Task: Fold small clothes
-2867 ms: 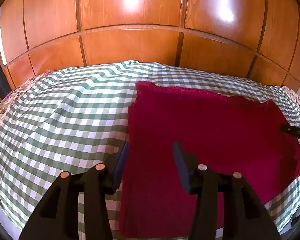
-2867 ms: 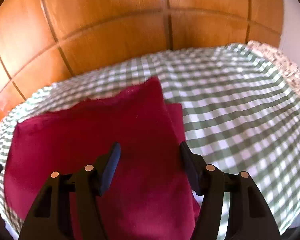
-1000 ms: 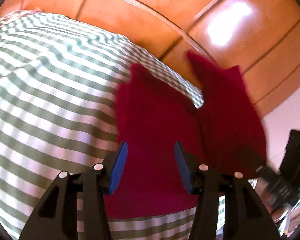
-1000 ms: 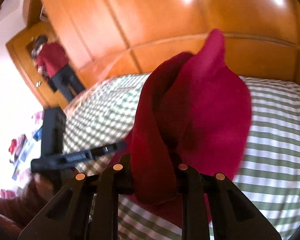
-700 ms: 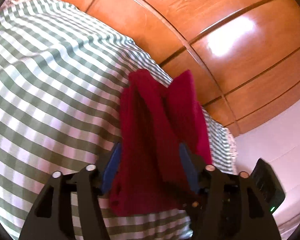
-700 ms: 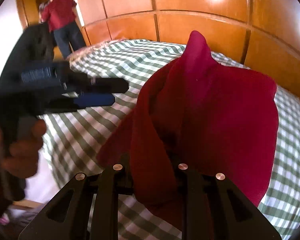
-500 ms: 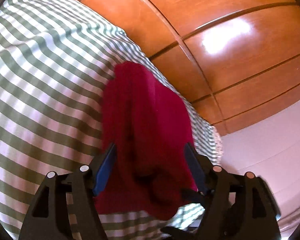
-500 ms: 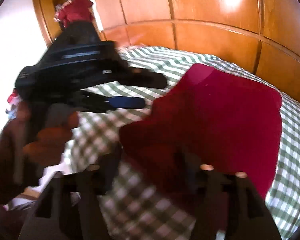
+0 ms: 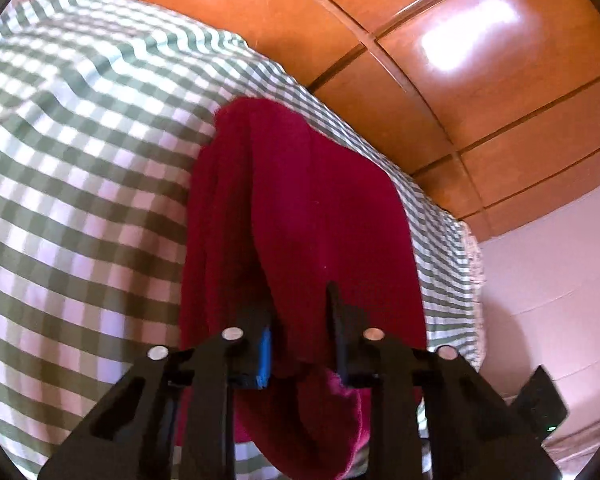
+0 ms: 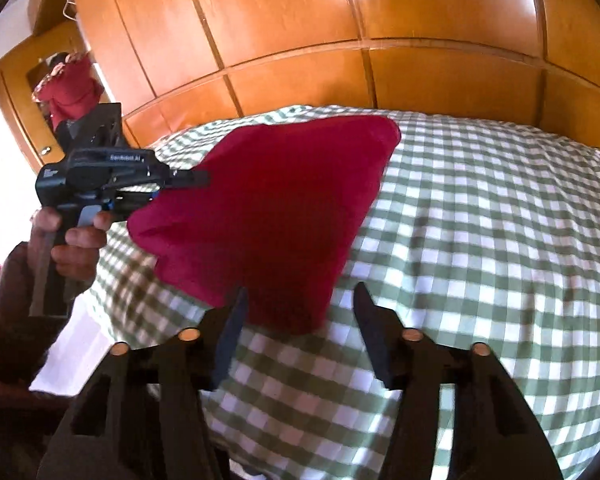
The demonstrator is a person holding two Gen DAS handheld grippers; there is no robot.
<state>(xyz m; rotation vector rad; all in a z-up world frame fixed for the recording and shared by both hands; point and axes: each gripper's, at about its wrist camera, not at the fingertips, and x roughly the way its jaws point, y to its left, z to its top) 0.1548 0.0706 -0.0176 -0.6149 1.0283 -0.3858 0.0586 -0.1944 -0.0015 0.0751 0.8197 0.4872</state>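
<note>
Red cloth (image 10: 268, 216) lies folded on my checked bedcover (image 10: 480, 240), its long side running from the near edge toward the wooden panels (image 10: 300, 40). My left gripper (image 9: 300, 320) is closing on its near corner; my right gripper (image 10: 296, 320) is closing too, gripping nothing.

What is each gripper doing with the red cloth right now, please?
Left gripper: jaws closing, a fold of the dark red knitted cloth pinched between them.
Right gripper: jaws closing, not gripping anything; cloth edge lies just ahead.
</note>
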